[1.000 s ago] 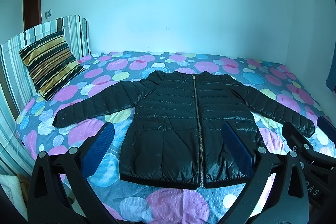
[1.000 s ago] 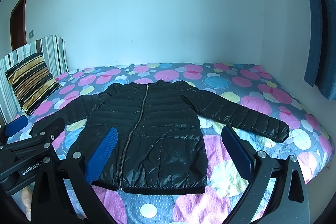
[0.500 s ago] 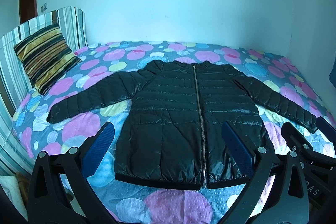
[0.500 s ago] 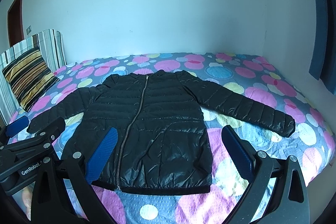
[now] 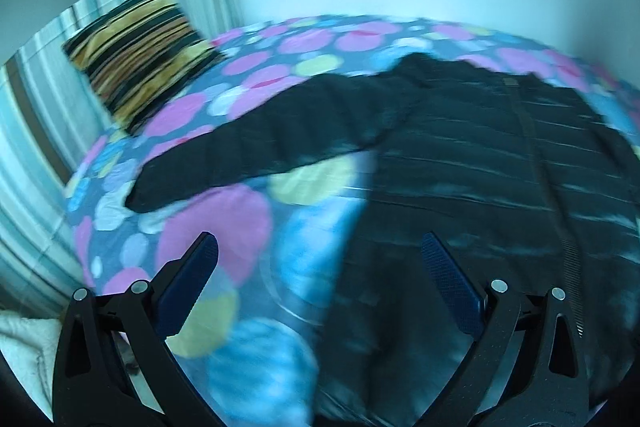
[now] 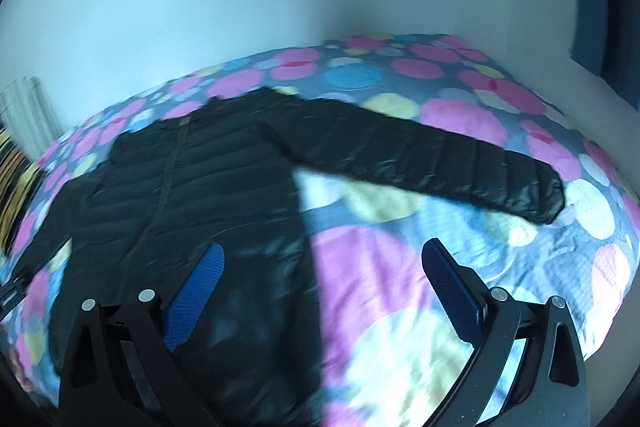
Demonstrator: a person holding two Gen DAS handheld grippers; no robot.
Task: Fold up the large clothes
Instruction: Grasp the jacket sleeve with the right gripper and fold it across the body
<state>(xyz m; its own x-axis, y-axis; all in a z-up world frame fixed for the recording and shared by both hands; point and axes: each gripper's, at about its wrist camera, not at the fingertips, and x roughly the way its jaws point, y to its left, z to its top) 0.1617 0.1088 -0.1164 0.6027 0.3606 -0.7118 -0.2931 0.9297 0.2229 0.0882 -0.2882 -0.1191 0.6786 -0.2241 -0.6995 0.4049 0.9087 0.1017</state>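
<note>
Plainly, jacket [image 5: 460, 163]: one black quilted puffer, glossy, with stitched horizontal bands, lying flat and front-up on the bed; it fills the centre and right of the left wrist view and the left and centre of the right wrist view.
Zipper [image 5: 538, 163]: one, closed, running down the middle of the jacket.
Sleeves: two, each spread outward; one sleeve [image 5: 248, 155] reaches lower left, the other sleeve [image 6: 432, 163] reaches right with a rounded cuff.
Bed cover [image 6: 460, 115]: soft cloth, grey-blue with pink, blue and yellow round dots.
Pillow [image 5: 136, 55]: one, striped yellow and black, upper left.
Left gripper [image 5: 320, 263]: jaws apart, blue textured pads, holding nothing, above the jacket's edge.
Right gripper [image 6: 320, 263]: jaws apart, empty, over the jacket's side.
Sharpness: both views blurred.
</note>
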